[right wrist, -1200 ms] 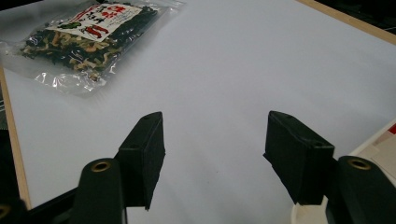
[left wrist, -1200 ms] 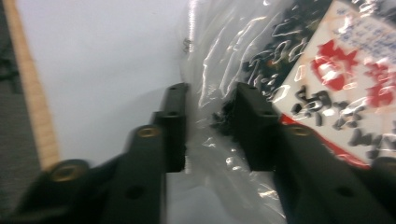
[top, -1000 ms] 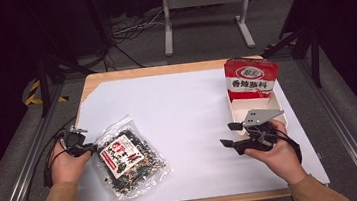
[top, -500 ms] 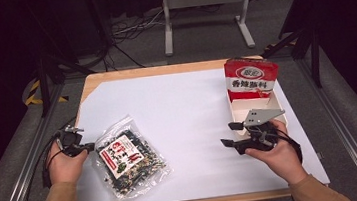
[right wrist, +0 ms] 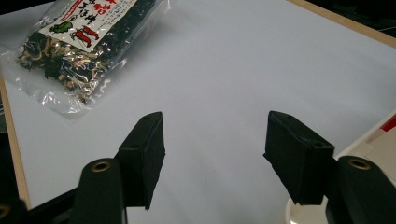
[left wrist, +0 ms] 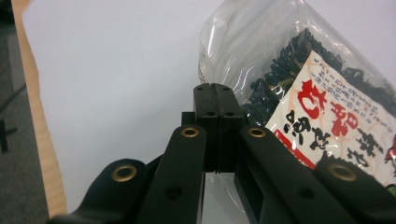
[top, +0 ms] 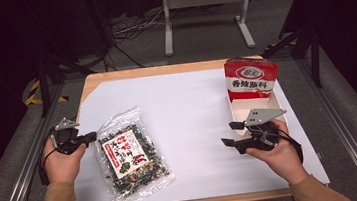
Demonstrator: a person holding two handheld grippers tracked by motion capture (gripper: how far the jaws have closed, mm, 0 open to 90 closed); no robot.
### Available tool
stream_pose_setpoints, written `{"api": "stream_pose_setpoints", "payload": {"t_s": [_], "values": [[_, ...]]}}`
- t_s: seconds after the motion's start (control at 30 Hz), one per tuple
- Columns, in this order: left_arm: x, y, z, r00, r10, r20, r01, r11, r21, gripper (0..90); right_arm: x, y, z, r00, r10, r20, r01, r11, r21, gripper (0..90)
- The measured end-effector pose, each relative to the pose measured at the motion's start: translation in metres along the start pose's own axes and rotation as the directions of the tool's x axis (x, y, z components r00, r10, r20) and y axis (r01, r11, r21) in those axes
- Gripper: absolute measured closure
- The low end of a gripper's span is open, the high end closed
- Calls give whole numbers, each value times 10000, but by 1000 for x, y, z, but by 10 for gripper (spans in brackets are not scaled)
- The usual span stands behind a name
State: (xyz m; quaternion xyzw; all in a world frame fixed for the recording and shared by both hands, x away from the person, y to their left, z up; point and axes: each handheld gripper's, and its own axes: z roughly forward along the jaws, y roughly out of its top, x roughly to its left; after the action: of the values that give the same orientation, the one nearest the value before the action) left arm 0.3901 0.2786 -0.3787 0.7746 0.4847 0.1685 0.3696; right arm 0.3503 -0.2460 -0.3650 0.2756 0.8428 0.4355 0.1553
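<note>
A clear bag of dark dried seaweed (top: 132, 158) with a red and white label lies on the left of the white sheet. My left gripper (top: 91, 137) is at the bag's upper left edge. Its pads (left wrist: 215, 100) are pressed together on the clear film there, with the bag (left wrist: 327, 107) just to their right. My right gripper (top: 230, 134) stands open over bare paper, with nothing between its fingertips (right wrist: 144, 140). It is beside a red and white carton (top: 252, 80) whose lid stands upright. The bag (right wrist: 79, 37) lies far ahead of the right gripper.
The white sheet (top: 187, 109) covers most of the wooden table (top: 163, 70). The carton's open tray (top: 248, 111) lies at the right, close to my right hand. Behind the table stand a metal frame (top: 205, 12) and floor cables (top: 124, 31).
My left hand and gripper have risen a little at the bag's edge. The right gripper and the carton have stayed put.
</note>
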Motion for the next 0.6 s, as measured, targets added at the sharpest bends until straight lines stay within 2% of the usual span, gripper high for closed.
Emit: {"api": "stream_pose_setpoints", "payload": {"t_s": [0.03,0.1,0.2,0.3,0.33,0.4,0.47,0.5,0.53,0.57,0.6], "values": [[-6,4,-5,9998,191,23,-190,9992,-362,900,0,1,0,10000,5,-27,-5,10000,-13,377],[-9,7,-8,9996,282,39,-280,9983,-513,900,3,3,0,9999,77,-75,-78,10000,-31,436],[-16,13,-17,9978,627,232,-601,9933,-991,900,5,6,1,9995,183,-266,-187,9997,-147,447],[-22,18,-25,9950,888,455,-814,9861,-1446,900,7,9,2,9991,139,-394,-148,9996,-242,441],[-27,22,-34,9912,1087,761,-918,9759,-1981,900,8,12,3,9988,91,-480,-105,9995,-289,438],[-27,22,-34,9912,1087,761,-918,9759,-1981,900,9,15,4,9983,70,-572,-89,9994,-334,437],[-34,25,-39,9876,1358,789,-1151,9675,-2251,900,10,16,5,9981,29,-613,-52,9993,-373,436],[-37,27,-42,9850,1545,763,-1315,9601,-2468,900,11,17,5,9979,-3,-650,-22,9992,-395,436],[-43,30,-48,9814,1850,513,-1626,9429,-2906,900,13,20,7,9974,-73,-716,41,9990,-443,436],[-43,30,-48,9814,1850,513,-1626,9429,-2906,900,13,20,7,9974,-73,-716,41,9990,-443,436],[-47,33,-57,9784,2013,475,-1746,9269,-3321,900,16,24,8,9969,-166,-770,129,9988,-478,436]]}}
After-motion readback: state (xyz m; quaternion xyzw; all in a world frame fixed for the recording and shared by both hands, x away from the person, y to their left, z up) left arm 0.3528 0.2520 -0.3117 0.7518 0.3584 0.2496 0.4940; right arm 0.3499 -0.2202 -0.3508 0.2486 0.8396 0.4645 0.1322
